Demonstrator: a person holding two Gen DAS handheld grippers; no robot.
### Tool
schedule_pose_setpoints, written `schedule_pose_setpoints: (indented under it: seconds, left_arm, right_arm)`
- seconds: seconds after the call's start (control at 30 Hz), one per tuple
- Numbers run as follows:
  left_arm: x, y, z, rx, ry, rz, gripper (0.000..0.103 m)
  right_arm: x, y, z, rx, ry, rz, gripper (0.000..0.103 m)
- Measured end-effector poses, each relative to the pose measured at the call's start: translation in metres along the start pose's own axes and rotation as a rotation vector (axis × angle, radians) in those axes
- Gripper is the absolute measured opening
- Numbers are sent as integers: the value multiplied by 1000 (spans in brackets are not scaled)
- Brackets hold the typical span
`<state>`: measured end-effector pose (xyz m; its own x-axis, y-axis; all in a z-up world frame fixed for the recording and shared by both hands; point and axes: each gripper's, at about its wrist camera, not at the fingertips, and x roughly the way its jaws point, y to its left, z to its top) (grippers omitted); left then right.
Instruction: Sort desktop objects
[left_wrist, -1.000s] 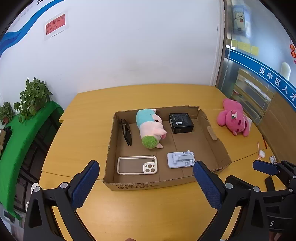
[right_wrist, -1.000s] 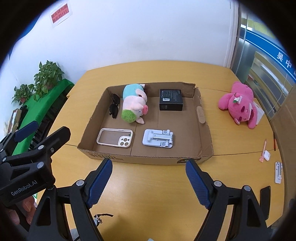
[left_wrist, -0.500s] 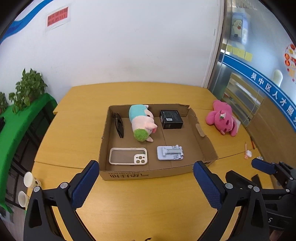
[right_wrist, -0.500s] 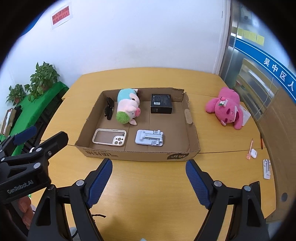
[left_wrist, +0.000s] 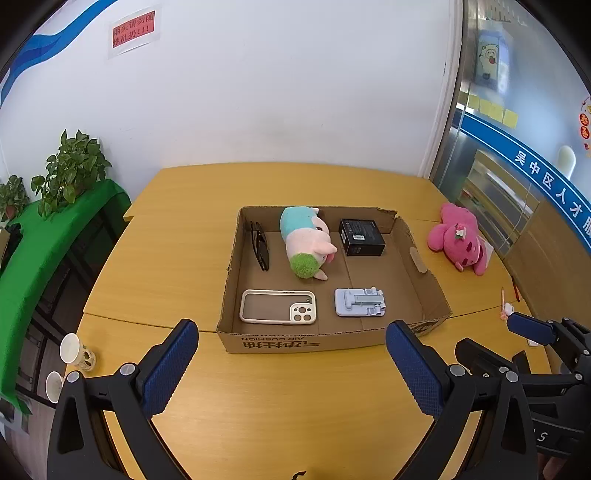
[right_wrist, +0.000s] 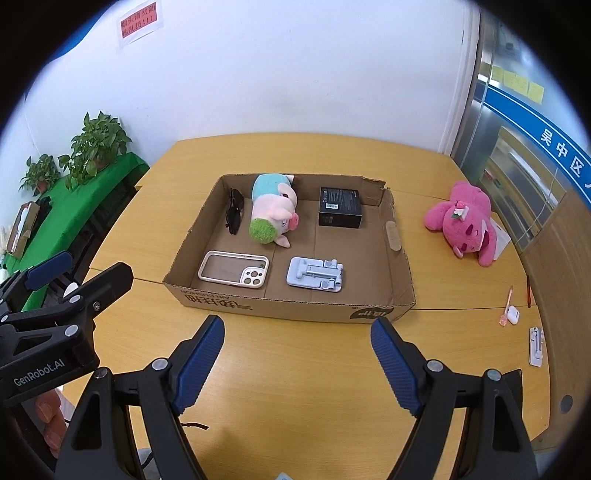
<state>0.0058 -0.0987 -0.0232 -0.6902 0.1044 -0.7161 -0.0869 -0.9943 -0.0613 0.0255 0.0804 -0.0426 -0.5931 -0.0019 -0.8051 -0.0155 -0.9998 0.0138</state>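
Observation:
A shallow cardboard box (left_wrist: 303, 341) (right_wrist: 295, 308) sits mid-table. It holds a plush pig (left_wrist: 304, 242) (right_wrist: 271, 214), black sunglasses (left_wrist: 259, 245) (right_wrist: 234, 216), a black box (left_wrist: 361, 237) (right_wrist: 340, 211), a phone case (left_wrist: 277, 306) (right_wrist: 234, 268) and a blue-grey phone stand (left_wrist: 359, 302) (right_wrist: 316, 274). A pink plush (left_wrist: 460, 240) (right_wrist: 463, 221) lies on the table right of the box. My left gripper (left_wrist: 291, 365) and right gripper (right_wrist: 297, 363) are both open and empty, held above the table in front of the box.
Small white items and a pink pen (right_wrist: 506, 312) lie near the table's right edge. Paper cups (left_wrist: 75, 352) stand off the left edge. A green-covered shelf with plants (left_wrist: 70, 170) is at left. A glass door (left_wrist: 517, 147) is at right.
Both grippers have pulled back and up from the box, so it looks smaller and farther. Nothing in the box has moved. Both stay open.

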Motion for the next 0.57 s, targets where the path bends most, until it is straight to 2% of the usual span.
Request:
schedule_pose_setpoints:
  seconds: [0.33,0.47,0.57]
  left_arm:
    - [9,-5,2,25,17,1,103]
    - [6,-12,-1,57,-2,97,103]
    - [6,-12,-1,58,5,70,103]
  right_arm:
    - [5,-4,-1,11,16,-9,82]
    - [6,-8,-4,20,25,-11,82]
    - [8,-10,-4,24,31,-8,82]
